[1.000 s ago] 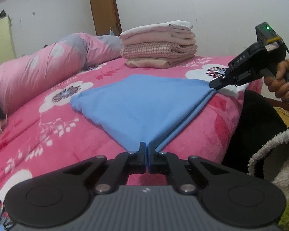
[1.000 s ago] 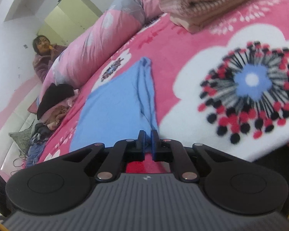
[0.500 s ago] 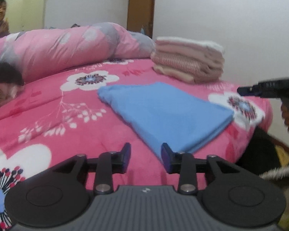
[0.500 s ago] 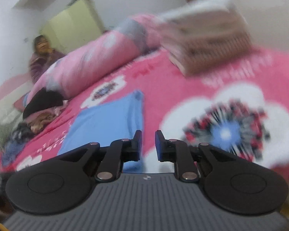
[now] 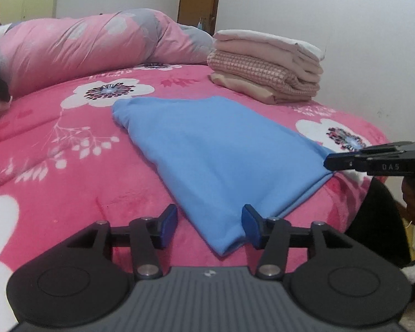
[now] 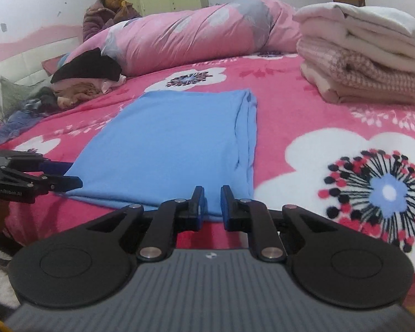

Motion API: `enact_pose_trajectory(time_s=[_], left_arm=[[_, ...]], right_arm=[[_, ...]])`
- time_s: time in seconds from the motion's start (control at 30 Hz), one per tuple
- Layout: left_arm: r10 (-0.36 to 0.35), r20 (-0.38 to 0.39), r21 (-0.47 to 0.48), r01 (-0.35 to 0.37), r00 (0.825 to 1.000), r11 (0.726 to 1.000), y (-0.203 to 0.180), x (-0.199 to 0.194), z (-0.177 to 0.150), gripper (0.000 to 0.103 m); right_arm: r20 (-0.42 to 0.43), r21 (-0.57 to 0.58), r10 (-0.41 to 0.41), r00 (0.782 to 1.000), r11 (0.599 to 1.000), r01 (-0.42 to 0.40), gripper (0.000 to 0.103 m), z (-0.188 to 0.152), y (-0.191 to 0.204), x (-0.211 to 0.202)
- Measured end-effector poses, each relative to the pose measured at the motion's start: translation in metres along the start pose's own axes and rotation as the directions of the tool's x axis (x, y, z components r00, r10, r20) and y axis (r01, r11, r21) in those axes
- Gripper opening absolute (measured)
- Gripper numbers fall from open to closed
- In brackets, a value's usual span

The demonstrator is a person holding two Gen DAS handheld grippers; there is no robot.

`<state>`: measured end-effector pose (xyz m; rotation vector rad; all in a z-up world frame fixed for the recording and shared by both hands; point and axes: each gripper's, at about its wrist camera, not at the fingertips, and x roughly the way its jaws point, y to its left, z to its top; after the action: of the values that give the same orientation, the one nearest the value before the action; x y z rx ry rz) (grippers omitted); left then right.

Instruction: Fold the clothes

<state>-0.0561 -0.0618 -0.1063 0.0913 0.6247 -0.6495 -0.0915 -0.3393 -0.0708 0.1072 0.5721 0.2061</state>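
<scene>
While the left wrist view looked across the folded blue garment (image 5: 221,152) toward the door (image 5: 199,0) and the white wall (image 5: 332,13), only the right wrist view took in the far side of the room: a seated person (image 6: 110,8) behind the rolled pink duvet (image 6: 185,30), and a heap of unfolded clothes (image 6: 77,83) by the headboard. Both views showed the stack of folded laundry (image 5: 265,69) at the back of the pink flowered blanket (image 5: 55,166).

The blue garment lay flat on that blanket, near its front edge. Its near corner sat between the jaws of the left gripper (image 5: 209,225), which were opening (about halfway), with neither pad pressing the cloth. The right gripper (image 6: 212,207) stood at the garment's other front corner, its jaws narrow and closing, with a slim gap between the pads; blue cloth showed through that gap, but the pads did not pinch it.
</scene>
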Motion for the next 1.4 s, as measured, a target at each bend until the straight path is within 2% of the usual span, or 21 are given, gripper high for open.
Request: enact_pose_trajectory(time_s=[0.13, 0.2, 0.33, 0.43, 0.53, 0.63, 0.67, 0.8, 0.87, 0.97, 1.13, 1.2, 1.23, 1.33, 1.4], left_arm=[[0.004, 0.011, 0.002, -0.004, 1.000, 1.000, 0.003, -0.014, 0.006, 0.063], [0.019, 0.040, 0.025, -0.020, 0.999, 0.999, 0.001, -0.021, 0.011, 0.070], [0.018, 0.074, 0.061, -0.023, 0.997, 0.998, -0.006, -0.018, 0.025, 0.074], [-0.008, 0.097, 0.075, 0.001, 0.995, 0.997, -0.012, -0.005, 0.036, 0.074], [-0.046, 0.081, 0.060, 0.041, 0.996, 0.997, -0.014, 0.015, 0.038, 0.074], [-0.080, 0.031, 0.009, 0.080, 0.996, 0.997, -0.009, 0.032, 0.027, 0.073], [-0.086, 0.040, 0.002, 0.086, 0.996, 0.996, -0.008, 0.032, 0.024, 0.074], [-0.114, 0.076, -0.030, 0.117, 0.991, 0.993, -0.002, 0.032, 0.014, 0.077], [-0.131, 0.094, -0.048, 0.136, 0.987, 0.990, 0.001, 0.032, 0.010, 0.078], [-0.151, 0.125, -0.055, 0.159, 0.981, 0.986, 0.005, 0.032, 0.004, 0.079], [-0.194, 0.169, -0.081, 0.210, 0.966, 0.974, 0.013, 0.033, -0.004, 0.080], [-0.213, 0.185, -0.096, 0.233, 0.959, 0.968, 0.017, 0.033, -0.007, 0.080], [-0.222, 0.193, -0.102, 0.244, 0.956, 0.964, 0.019, 0.033, -0.009, 0.080], [-0.236, 0.201, -0.100, 0.260, 0.951, 0.960, 0.021, 0.034, -0.010, 0.082], [-0.242, 0.206, -0.097, 0.266, 0.948, 0.959, 0.021, 0.034, -0.012, 0.082]], right_arm=[[-0.032, -0.027, 0.008, 0.999, 1.000, -0.009, 0.013, 0.018, 0.006, -0.006], [0.011, -0.081, 0.028, 1.000, 0.996, -0.027, 0.013, 0.031, 0.017, -0.013], [0.052, -0.132, 0.045, 0.998, 0.991, -0.038, 0.013, 0.047, 0.033, -0.004], [0.009, -0.120, 0.011, 1.000, 0.993, -0.010, 0.013, 0.045, 0.031, 0.018], [-0.111, -0.084, -0.053, 0.992, 0.995, 0.044, 0.011, 0.034, 0.020, 0.038], [-0.127, -0.052, -0.055, 0.990, 0.997, 0.049, 0.010, 0.045, 0.016, 0.036], [-0.115, -0.069, -0.067, 0.991, 0.996, 0.059, 0.012, 0.054, 0.018, 0.034], [-0.056, -0.064, 0.014, 0.998, 0.998, -0.017, 0.012, 0.101, 0.028, 0.046], [-0.055, -0.059, 0.054, 0.997, 0.997, -0.058, 0.012, 0.122, 0.036, 0.067], [-0.099, -0.061, 0.093, 0.991, 0.993, -0.100, 0.012, 0.143, 0.048, 0.102], [-0.204, -0.059, 0.159, 0.966, 0.983, -0.174, 0.012, 0.175, 0.080, 0.162], [-0.225, -0.127, 0.151, 0.963, 0.975, -0.183, 0.013, 0.185, 0.100, 0.182], [-0.232, -0.171, 0.144, 0.962, 0.968, -0.186, 0.018, 0.190, 0.111, 0.191], [-0.272, -0.211, 0.134, 0.953, 0.958, -0.195, 0.051, 0.207, 0.120, 0.227], [-0.335, -0.168, 0.142, 0.932, 0.964, -0.207, 0.054, 0.219, 0.116, 0.257]])
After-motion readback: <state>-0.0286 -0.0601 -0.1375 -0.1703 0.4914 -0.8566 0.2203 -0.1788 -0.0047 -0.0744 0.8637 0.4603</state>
